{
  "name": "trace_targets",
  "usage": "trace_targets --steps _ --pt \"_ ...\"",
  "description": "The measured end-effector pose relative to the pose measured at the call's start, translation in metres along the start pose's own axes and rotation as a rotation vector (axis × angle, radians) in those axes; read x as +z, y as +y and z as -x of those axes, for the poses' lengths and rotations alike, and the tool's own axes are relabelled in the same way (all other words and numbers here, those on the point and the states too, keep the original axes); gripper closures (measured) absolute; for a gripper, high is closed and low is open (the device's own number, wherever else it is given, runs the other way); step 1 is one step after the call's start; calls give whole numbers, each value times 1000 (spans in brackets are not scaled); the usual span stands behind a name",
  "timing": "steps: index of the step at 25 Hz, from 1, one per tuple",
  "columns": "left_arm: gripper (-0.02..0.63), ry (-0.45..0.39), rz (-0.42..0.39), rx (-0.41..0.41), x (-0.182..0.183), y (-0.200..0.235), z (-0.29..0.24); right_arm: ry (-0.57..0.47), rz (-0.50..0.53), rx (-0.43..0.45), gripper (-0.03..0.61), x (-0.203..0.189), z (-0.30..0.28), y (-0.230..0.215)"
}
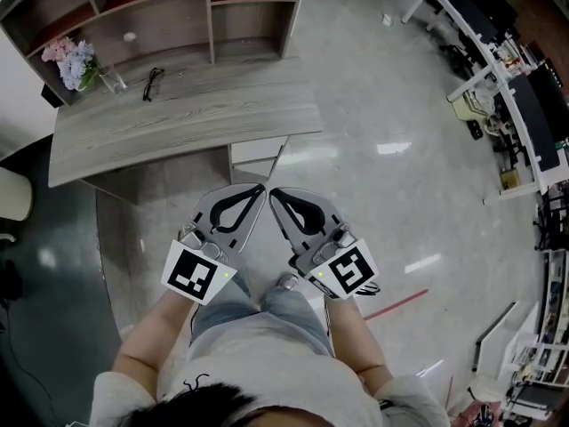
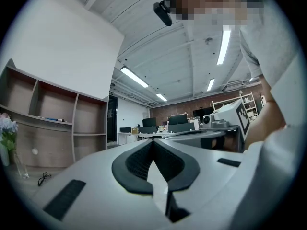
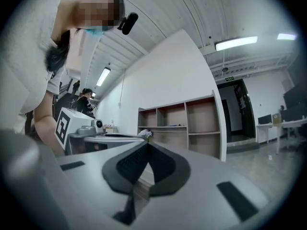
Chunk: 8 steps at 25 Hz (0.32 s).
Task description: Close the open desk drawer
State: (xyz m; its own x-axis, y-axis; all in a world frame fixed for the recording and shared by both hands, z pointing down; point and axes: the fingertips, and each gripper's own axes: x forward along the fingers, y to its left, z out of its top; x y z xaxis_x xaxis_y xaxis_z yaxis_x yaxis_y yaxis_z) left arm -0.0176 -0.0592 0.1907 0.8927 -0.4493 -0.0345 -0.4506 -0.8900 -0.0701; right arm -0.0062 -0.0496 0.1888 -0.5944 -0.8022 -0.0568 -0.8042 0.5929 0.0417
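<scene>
The white drawer (image 1: 258,156) sticks out from under the front edge of the grey wooden desk (image 1: 187,114) in the head view. My two grippers hang side by side above the floor, just short of the drawer's front. The left gripper (image 1: 260,187) is shut with nothing in it, its black pads (image 2: 136,164) meeting at the tip. Shut and empty as well, the right gripper (image 1: 272,192) has its tips together in the right gripper view (image 3: 146,143). Neither gripper touches the drawer.
A wooden shelf unit (image 1: 178,16) stands behind the desk. On the desk are a vase of flowers (image 1: 76,60) and a pair of glasses (image 1: 153,82). White desks with equipment (image 1: 507,87) line the right side, across shiny grey floor (image 1: 400,194).
</scene>
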Motion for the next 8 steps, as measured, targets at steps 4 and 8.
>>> trace_targets --steps 4,8 --pt "604 -3 -3 6 2 -1 2 -2 5 -1 569 2 2 2" --pt "604 -8 -8 13 3 -2 6 0 6 -3 569 0 4 4"
